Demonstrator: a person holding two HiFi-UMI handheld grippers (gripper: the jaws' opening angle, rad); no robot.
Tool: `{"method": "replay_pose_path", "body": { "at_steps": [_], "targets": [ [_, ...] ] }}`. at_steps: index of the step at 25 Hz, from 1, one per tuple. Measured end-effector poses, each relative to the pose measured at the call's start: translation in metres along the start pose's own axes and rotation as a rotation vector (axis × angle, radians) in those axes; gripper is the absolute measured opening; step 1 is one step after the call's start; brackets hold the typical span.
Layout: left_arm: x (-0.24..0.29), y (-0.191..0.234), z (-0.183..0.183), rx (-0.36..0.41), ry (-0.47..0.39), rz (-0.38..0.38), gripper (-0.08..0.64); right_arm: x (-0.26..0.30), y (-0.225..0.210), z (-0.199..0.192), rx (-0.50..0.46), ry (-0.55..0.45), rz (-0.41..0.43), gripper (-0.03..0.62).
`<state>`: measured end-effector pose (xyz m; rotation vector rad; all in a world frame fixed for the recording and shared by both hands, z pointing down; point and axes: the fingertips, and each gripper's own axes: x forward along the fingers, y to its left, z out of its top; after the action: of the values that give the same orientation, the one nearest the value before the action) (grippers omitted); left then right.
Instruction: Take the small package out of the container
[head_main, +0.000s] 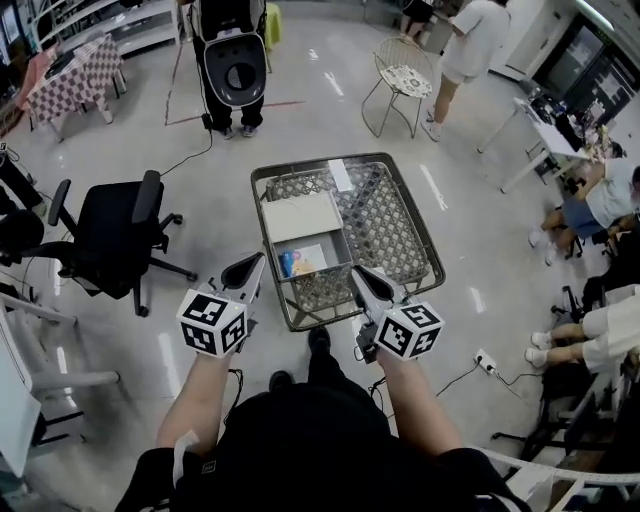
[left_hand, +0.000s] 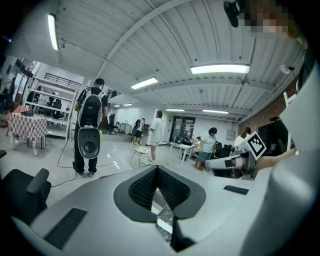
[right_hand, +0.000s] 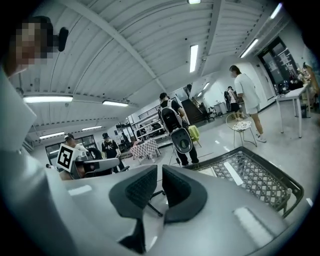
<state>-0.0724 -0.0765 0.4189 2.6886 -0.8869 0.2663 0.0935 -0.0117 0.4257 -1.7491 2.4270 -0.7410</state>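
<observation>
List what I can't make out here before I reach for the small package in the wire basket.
- Print on the small blue-and-orange package: too small, head view; package not identifiable in either gripper view.
- Near rim of the grey wire-mesh basket: head view, partly covered by left claw and right claw.
- Anything under the white flat box: hidden, head view.

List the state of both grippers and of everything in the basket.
Left gripper: shut, empty.
Right gripper: jaws slightly apart, empty.
Package: lying in the basket, not gripped.
Box: lying flat in the basket, just beyond the package.
Basket: upright on the floor, open-topped.
</observation>
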Motion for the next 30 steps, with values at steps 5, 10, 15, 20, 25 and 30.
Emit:
{"method": "replay_pose_path", "body": {
  "at_steps": [5, 10, 15, 20, 25, 30],
  "targets": [
    [0.029, 0.025, 0.001, -0.031, 0.035, 0.082, 0.005, 0.053, -0.037, -0.003, 0.011, 0.083, 0.066, 0.065],
    [0.080, 0.040, 0.006, -0.054, 0.056, 0.151, 0.005, 0.095, -0.093, -0.005, 0.038, 0.158, 0.108, 0.089],
    [0.112, 0.044, 0.003, -0.066, 0.094, 0.207, 0.005, 0.123, -0.131, -0.009, 0.047, 0.228, 0.159, 0.091],
    [0.119, 0.055, -0.014, -0.085, 0.139, 0.250, 0.005, 0.144, -0.139, -0.040, 0.036, 0.332, 0.179, 0.112],
    [0.123, 0.064, -0.046, -0.128, 0.172, 0.246, 0.005, 0.157, -0.139, -0.094, 0.000, 0.477, 0.171, 0.134],
    [0.125, 0.070, -0.078, -0.174, 0.204, 0.251, 0.005, 0.169, -0.147, -0.141, -0.016, 0.612, 0.140, 0.164]
  ]
}}
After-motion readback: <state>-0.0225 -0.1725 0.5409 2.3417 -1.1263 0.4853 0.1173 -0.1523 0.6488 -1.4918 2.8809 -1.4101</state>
